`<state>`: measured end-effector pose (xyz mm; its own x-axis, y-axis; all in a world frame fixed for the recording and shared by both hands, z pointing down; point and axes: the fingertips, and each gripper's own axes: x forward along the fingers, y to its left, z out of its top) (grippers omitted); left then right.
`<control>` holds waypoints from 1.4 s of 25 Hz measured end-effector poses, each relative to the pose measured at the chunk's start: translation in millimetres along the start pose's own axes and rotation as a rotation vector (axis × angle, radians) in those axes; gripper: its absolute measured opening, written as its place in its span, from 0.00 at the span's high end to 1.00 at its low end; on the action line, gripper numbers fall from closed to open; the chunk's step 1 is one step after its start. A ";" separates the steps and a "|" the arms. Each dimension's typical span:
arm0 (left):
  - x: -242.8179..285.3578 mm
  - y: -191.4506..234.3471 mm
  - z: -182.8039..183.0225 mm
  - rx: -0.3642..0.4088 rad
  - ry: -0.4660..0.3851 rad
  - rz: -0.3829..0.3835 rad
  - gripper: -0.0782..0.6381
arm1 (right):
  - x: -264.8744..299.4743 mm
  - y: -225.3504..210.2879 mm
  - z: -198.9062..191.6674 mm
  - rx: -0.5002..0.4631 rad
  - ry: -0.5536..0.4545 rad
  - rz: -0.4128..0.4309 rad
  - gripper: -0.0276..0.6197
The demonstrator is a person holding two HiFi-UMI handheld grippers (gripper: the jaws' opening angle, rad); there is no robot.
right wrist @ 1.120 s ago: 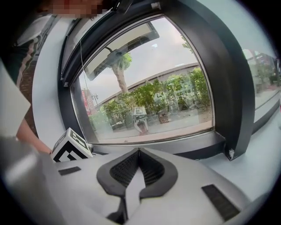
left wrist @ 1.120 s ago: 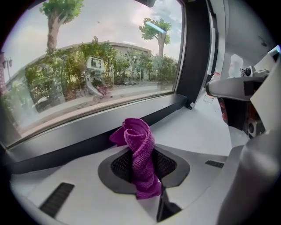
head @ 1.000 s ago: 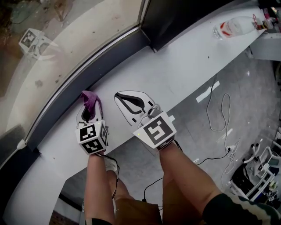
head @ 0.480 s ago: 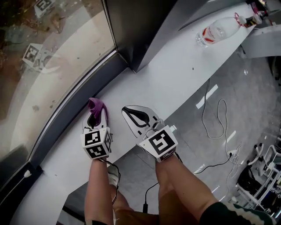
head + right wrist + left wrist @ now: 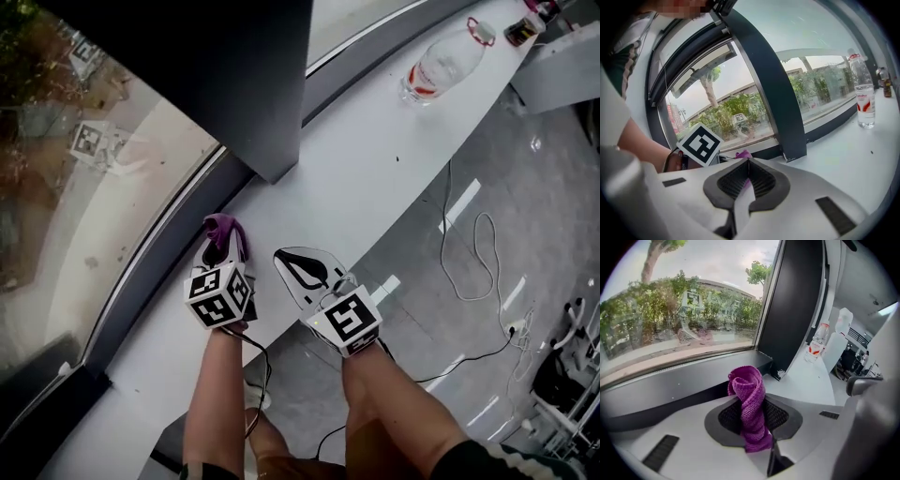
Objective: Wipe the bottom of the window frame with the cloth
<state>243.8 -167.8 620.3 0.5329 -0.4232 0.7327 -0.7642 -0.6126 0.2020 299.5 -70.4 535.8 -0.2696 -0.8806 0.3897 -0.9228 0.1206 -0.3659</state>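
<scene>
A twisted purple cloth [image 5: 225,229] sticks out of my left gripper [image 5: 221,249], which is shut on it just above the white sill, close to the dark bottom rail of the window frame [image 5: 155,277]. In the left gripper view the cloth [image 5: 746,387] stands upright between the jaws of the left gripper [image 5: 753,414], with the bottom rail [image 5: 665,392] just beyond. My right gripper [image 5: 302,269] hovers beside it to the right, shut with nothing held. In the right gripper view, the right gripper [image 5: 748,162] points at the left gripper's marker cube [image 5: 700,144], and a bit of the cloth [image 5: 743,153] shows.
A dark upright post [image 5: 234,84] stands on the white sill [image 5: 375,159] just beyond the grippers. A clear water bottle with a red label [image 5: 433,64] stands further right along the sill. White cables [image 5: 473,253] lie on the grey floor below.
Both grippers have shifted a little right along the sill toward the dark post, and the head view has swung that way. The left gripper still holds the cloth.
</scene>
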 end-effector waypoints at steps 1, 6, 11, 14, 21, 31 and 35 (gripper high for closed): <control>2.2 -2.2 0.5 0.003 0.003 0.005 0.76 | -2.1 -2.3 -1.1 -0.002 0.002 0.002 0.93; 15.8 -13.1 8.2 0.024 0.004 0.012 0.76 | -13.3 -15.1 1.0 0.003 -0.002 -0.001 0.93; 26.7 -25.8 17.9 0.028 0.011 0.017 0.76 | -23.2 -27.4 0.0 0.031 0.005 0.004 0.93; 37.3 -37.8 24.2 0.034 0.018 0.000 0.76 | -27.8 -38.9 -0.2 0.039 0.013 -0.006 0.93; 54.7 -65.1 30.0 0.077 0.032 -0.028 0.76 | -32.4 -70.9 10.1 0.047 -0.013 -0.027 0.93; 58.9 -83.4 24.4 0.022 0.075 -0.088 0.76 | -38.7 -79.6 14.5 0.035 -0.001 -0.007 0.93; 50.3 -105.5 5.5 0.023 0.091 -0.129 0.76 | -45.5 -85.9 12.6 0.013 0.025 -0.011 0.93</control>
<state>353.3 -128.2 632.3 0.5901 -0.2787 0.7577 -0.6827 -0.6733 0.2840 394.5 -46.5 538.8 -0.2661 -0.8703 0.4144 -0.9222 0.1046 -0.3724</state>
